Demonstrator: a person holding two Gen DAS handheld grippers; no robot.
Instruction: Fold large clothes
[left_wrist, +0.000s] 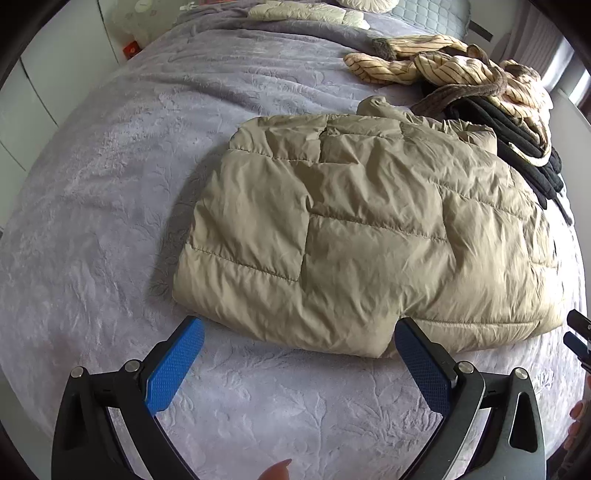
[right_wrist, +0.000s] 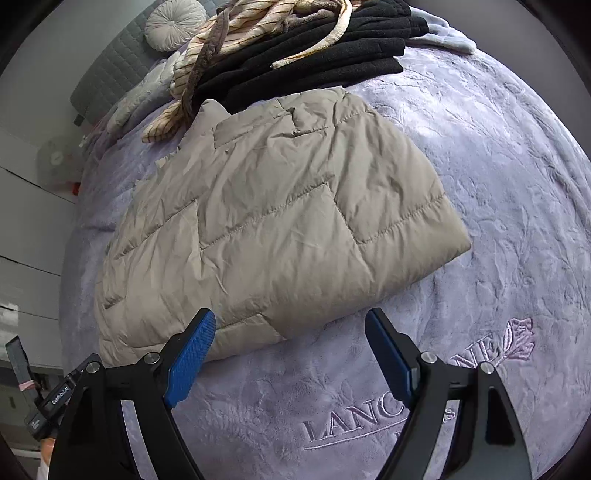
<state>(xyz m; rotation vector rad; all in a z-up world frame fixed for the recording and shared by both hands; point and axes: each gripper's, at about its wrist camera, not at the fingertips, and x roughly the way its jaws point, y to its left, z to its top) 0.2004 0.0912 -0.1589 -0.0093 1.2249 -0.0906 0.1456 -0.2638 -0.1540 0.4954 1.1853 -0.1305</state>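
A bed (left_wrist: 110, 184) covered in a lavender embossed blanket fills both views, and everything else sits relative to the beige quilted jacket (left_wrist: 351, 229) lying folded flat near the middle of it. Beyond the jacket's collar end, touching it, lies a heap of black garments (right_wrist: 314, 62) with a cream striped garment (left_wrist: 443, 66) draped over them. On the blanket just beside the jacket's near hem, embroidered lettering (right_wrist: 369, 421) shows in the right wrist view. A round pleated cushion (right_wrist: 173, 26) rests far beyond the jacket by the grey headboard. The left gripper (left_wrist: 299, 350) hangs just off the jacket's near edge, jaws spread wide with nothing between them. The right gripper (right_wrist: 291, 343) hangs at the same near edge, jaws likewise apart and empty.
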